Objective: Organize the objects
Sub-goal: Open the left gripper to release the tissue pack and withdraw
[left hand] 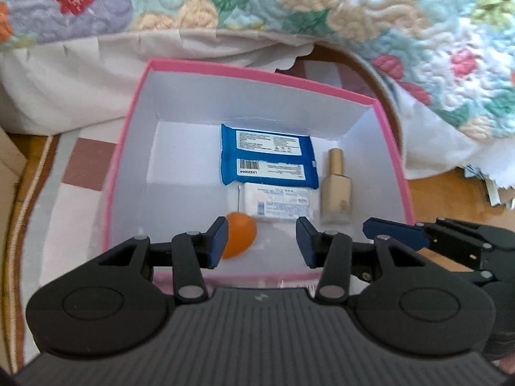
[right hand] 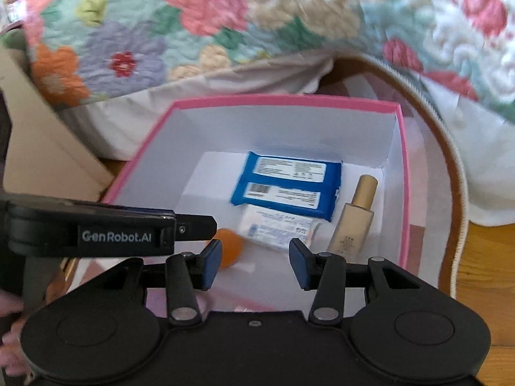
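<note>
Pink-rimmed card box (left hand: 391, 148): glossy blue packet (left hand: 266, 157), perhaps wipes.

orange ball (left hand: 241, 236) partly hidden behind left gripper (left hand: 261, 244) finger

Probably a bedroom at home. A floral quilt (left hand: 289, 3) (thickly stitched) hangs over a rug (left hand: 80, 167). The floor (right hand: 489, 257) is wood.

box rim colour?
Pink rim on the white-lined cardboard box; clearest in the left wrist view.
</note>
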